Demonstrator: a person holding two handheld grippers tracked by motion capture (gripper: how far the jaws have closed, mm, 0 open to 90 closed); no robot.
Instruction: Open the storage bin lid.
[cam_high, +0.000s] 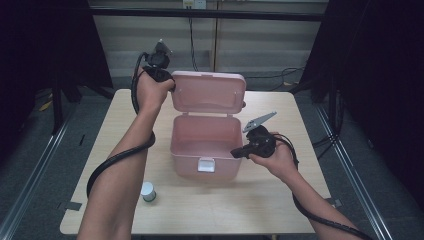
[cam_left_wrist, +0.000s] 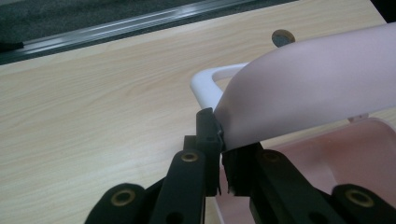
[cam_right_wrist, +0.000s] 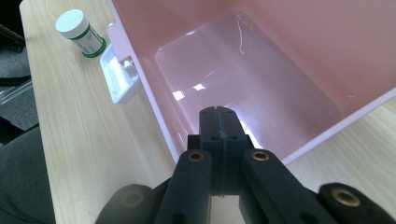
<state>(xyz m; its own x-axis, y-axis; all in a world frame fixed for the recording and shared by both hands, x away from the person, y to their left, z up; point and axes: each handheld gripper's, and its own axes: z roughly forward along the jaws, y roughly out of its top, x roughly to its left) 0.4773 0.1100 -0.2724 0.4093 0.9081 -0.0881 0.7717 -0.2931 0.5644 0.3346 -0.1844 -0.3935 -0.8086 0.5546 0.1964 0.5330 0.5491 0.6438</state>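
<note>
Nearest us on the counter (cam_high: 260, 205), a small white-capped bottle (cam_high: 148, 191) stands just left of the pink box (cam_high: 202, 145), untouched. The right hand-held gripper (cam_high: 235, 153) hovers at the box's right rim, jaws pressed together on nothing, over an empty interior. Farther back, the left hand-held gripper (cam_left_wrist: 220, 140) pinches the corner of the raised lid (cam_high: 210, 92), by its white handle (cam_left_wrist: 205, 84). My read: the lid is being propped, so keep that pinch steady and don't twist the hinge while the right goes for the bottle.
</note>
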